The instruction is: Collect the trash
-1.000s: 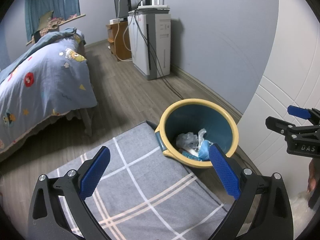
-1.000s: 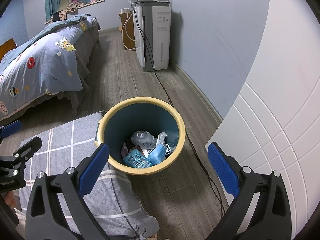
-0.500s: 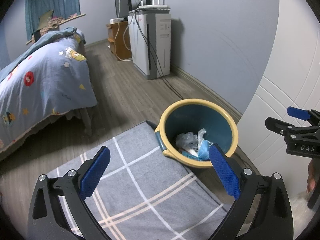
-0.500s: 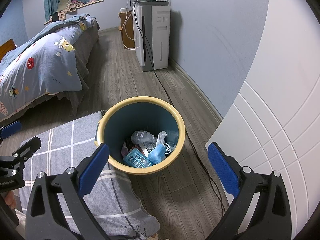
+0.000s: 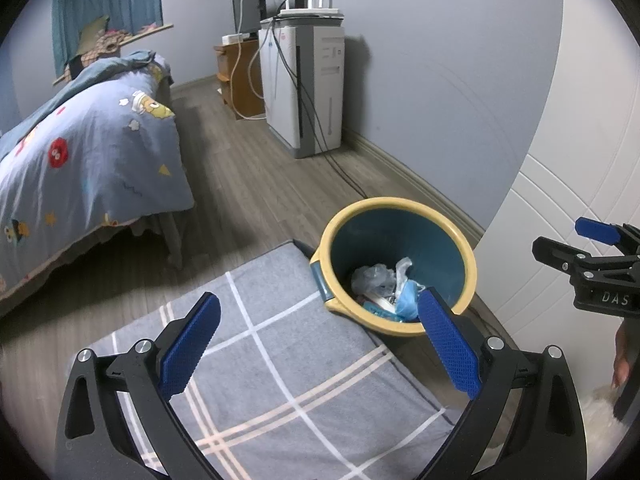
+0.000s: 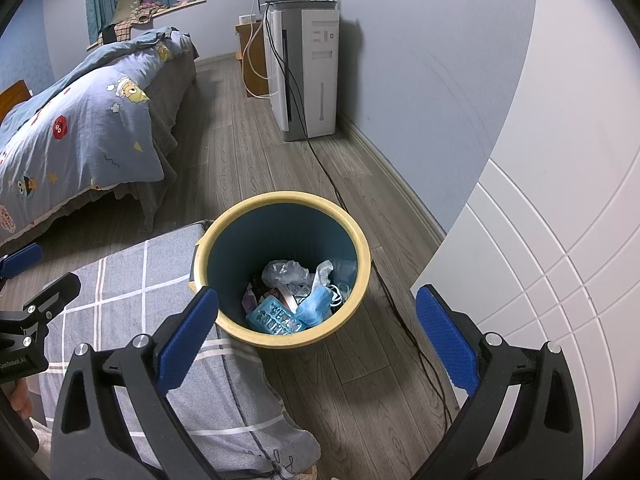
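Note:
A teal bin with a yellow rim (image 5: 400, 216) (image 6: 280, 200) stands on the wood floor beside a grey checked mat. Inside lie crumpled clear plastic (image 6: 286, 272), a blue face mask (image 6: 318, 308) and a light blue wrapper (image 6: 272, 318). My left gripper (image 5: 320, 340) hovers open above the mat, left of the bin, with nothing between its fingers. My right gripper (image 6: 318, 334) is held open over the bin's near rim, also empty. Each gripper shows at the edge of the other's view.
A bed with a blue cartoon quilt (image 5: 80, 152) fills the left. A white appliance with cables (image 5: 312, 88) stands by the far wall, and a black cable (image 6: 360, 216) runs along the floor past the bin. A white panelled door (image 6: 540, 240) is on the right.

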Tool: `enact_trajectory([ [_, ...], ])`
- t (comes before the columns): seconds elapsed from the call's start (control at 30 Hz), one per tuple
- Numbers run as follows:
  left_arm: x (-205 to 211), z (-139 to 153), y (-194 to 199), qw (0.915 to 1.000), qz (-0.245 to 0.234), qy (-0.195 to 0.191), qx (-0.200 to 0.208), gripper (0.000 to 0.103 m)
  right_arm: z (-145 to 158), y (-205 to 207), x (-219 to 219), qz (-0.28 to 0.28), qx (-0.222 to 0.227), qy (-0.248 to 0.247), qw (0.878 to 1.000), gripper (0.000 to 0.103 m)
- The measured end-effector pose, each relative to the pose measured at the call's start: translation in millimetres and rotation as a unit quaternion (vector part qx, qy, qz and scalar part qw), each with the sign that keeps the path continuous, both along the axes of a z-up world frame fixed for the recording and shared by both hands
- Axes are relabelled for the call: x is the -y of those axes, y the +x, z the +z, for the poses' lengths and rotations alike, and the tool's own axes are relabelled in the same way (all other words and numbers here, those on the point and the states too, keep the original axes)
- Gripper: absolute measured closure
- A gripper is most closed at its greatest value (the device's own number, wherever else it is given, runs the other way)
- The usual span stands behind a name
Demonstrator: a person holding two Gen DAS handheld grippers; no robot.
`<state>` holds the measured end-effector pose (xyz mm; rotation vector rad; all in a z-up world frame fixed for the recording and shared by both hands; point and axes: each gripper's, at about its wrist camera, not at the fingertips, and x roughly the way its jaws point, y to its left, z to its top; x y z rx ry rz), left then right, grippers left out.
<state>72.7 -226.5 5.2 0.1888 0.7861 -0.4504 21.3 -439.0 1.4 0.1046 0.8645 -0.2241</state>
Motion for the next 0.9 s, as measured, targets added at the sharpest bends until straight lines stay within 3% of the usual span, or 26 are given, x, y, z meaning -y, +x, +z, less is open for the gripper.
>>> enact_trajectory([
  [0.73, 7, 0, -1, 1.0, -0.002, -0.003, -0.003, 0.005, -3, -3, -1, -0.004, -0.004, 0.004, 1.0, 0.006],
  [0.9, -6, 7, -1, 0.9996, 0.019, -0.017, -0.01, 0.005, -13, 1, -4, -0.031, -0.036, 0.023, 0.999, 0.006],
])
